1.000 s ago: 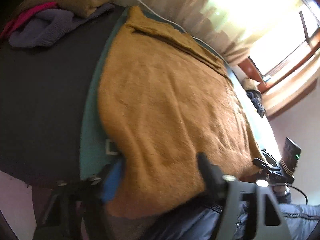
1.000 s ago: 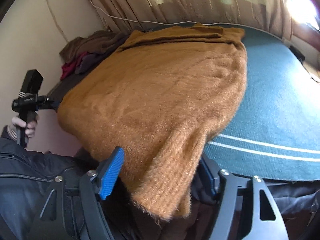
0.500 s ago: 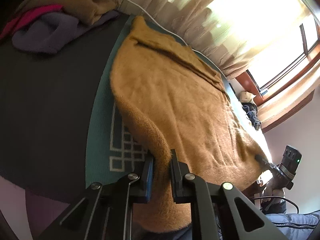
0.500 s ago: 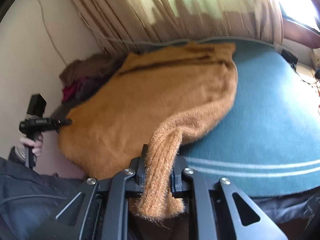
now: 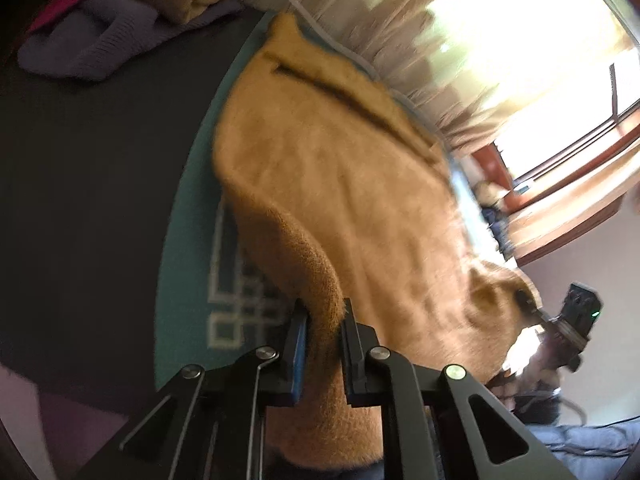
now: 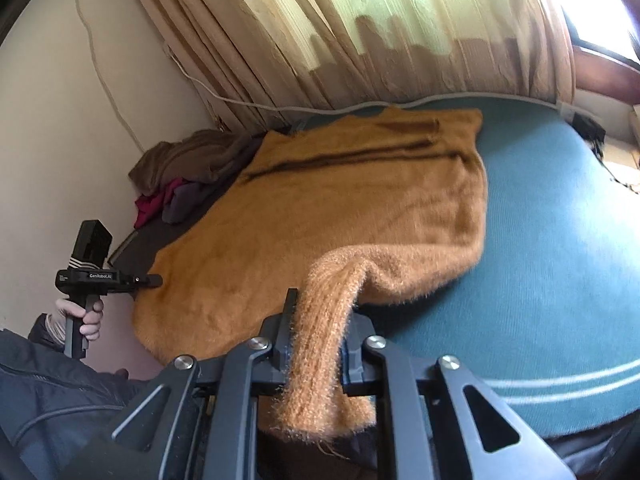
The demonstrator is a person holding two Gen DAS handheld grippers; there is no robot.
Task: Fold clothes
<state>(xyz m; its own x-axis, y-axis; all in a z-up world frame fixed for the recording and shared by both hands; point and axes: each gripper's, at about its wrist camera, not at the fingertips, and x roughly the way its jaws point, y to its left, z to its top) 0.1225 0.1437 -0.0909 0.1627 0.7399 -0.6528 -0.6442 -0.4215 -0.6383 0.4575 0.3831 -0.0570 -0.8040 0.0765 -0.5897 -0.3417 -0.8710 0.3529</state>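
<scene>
On a bed by a curtained window, a fuzzy mustard-brown knit sweater (image 6: pixel 340 216) lies spread flat across a teal ribbed cover (image 6: pixel 552 248) edged with pale stripes. The left tool (image 5: pixel 323 320) has just been closing and now pinches one near corner of the thick, hairy knit; the right tool (image 6: pixel 316 320) has likewise just been closing and pinches the opposite near corner, its ribbed hem bunched into a rope between the pads. Crumpled brown, magenta and grey-purple garments (image 6: pixel 180 176) sit heaped in the far corner. Pleated beige curtains (image 6: pixel 360 32) glow with daylight above a white cable (image 6: pixel 248 102).
</scene>
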